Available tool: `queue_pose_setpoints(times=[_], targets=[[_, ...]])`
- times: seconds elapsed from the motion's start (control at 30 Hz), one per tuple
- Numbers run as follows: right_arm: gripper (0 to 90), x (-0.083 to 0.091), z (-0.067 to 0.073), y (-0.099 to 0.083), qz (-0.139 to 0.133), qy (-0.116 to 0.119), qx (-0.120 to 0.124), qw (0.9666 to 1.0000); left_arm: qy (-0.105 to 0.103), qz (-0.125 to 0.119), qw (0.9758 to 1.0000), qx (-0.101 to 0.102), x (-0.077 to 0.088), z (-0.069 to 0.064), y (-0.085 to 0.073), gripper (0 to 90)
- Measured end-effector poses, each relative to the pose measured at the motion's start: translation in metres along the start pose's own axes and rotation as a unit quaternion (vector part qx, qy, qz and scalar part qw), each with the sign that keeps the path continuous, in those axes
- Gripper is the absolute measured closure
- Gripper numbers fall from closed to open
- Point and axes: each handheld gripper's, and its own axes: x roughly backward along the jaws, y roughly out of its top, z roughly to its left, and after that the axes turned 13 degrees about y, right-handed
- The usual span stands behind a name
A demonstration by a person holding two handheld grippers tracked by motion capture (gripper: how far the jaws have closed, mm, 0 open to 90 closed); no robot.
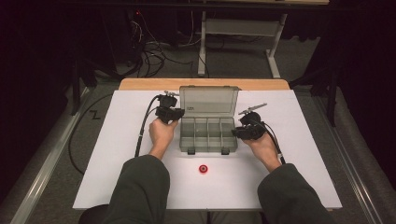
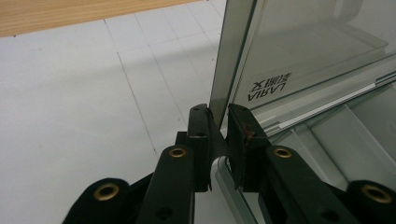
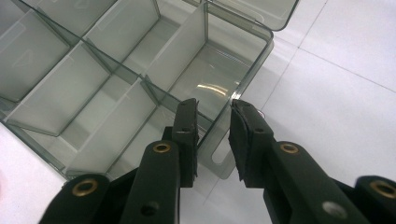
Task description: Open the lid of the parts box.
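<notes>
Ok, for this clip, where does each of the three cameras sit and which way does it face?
High view: above the person's side, looking forward and down on the white table; both forearms and grippers show.
Left gripper view: rides the left gripper, facing the clear box lid its black jaws pinch.
Right gripper view: rides the right gripper, jaws astride the box's side wall.
Shared: the grey see-through plastic compartment box appears in all three.

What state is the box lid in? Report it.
Open. The lid stands upright behind the box, leaving its compartments uncovered; the left tool pinches the lid's edge.
</notes>
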Motion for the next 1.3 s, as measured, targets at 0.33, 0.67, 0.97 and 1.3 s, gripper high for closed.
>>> queue_pose_setpoints(times=[0.33,0.67,0.97,1.3], targets=[[74.4,-0.0001,0.0003,-0.0004,-0.001,-0.001,0.001,1.0000,0.002,0.012,0.9999,-0.003,-0.0053,-0.0008,-0.0014,78.9],[74.4,-0.0002,0.0007,-0.0006,-0.002,-0.002,0.001,1.0000,0.001,0.010,0.9999,-0.007,-0.0060,-0.0017,-0.0010,75.1],[74.4,-0.0001,0.0005,-0.0007,-0.002,-0.002,0.000,1.0000,-0.006,0.007,0.9999,-0.005,-0.0062,-0.0022,-0.0007,65.8],[74.5,-0.0002,0.0011,-0.0008,-0.002,-0.005,0.004,1.0000,0.002,0.008,0.9997,-0.024,-0.0029,-0.0034,-0.0011,54.8]])
